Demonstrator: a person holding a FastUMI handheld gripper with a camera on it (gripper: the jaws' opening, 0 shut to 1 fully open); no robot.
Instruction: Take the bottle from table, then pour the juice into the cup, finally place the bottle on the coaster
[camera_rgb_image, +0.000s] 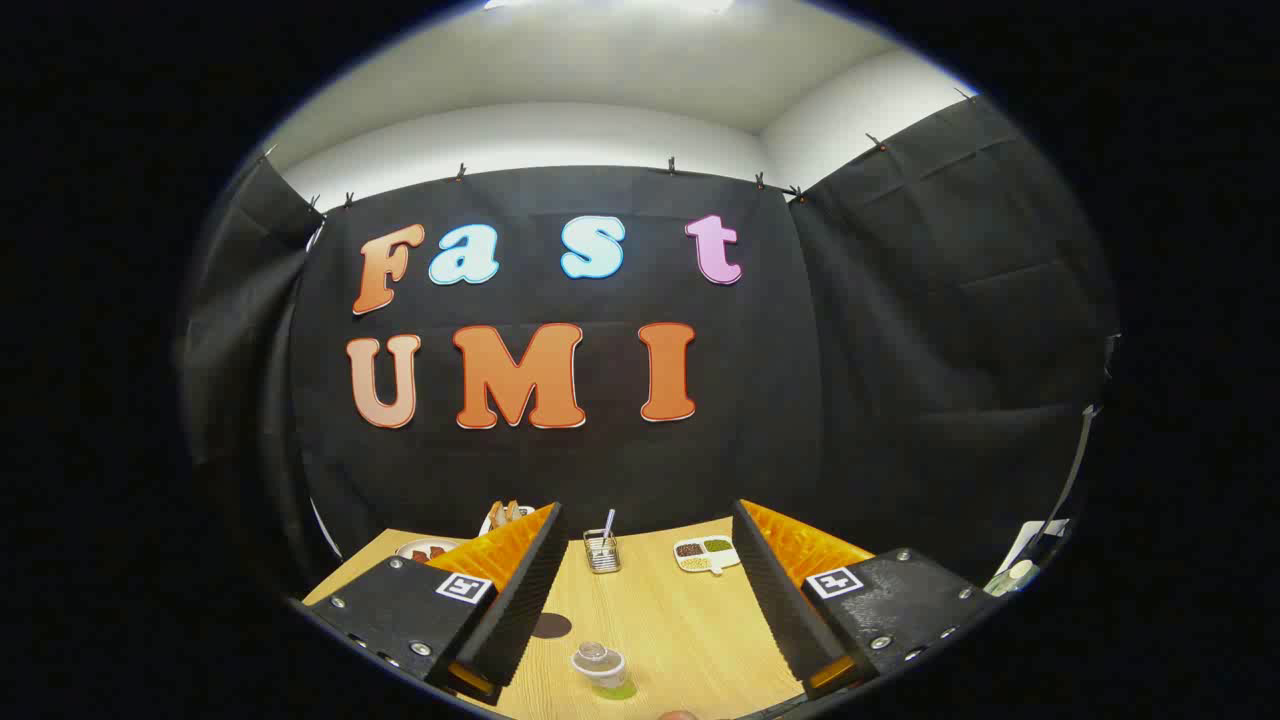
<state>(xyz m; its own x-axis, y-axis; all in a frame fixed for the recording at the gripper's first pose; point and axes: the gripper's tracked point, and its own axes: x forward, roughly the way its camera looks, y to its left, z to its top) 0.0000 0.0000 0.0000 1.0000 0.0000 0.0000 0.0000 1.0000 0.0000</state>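
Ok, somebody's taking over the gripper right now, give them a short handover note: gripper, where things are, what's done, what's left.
Gripper: open, holding nothing, raised above the wooden table.
Bottle: upright on the table between the fingers, near their base, with green juice at its bottom.
Dark round coaster: beside the bottle, next to one finger, bare.
Cup: not identified.
Done: nothing yet.
Left: grasp bottle, pour, set it on the coaster.

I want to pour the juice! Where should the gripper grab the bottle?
Probably the body just under the cap. The bottle stands upright on the table, between the open fingers of the gripper and below them. Come straight down toward it, one finger each side; the round sides suit a squeeze.
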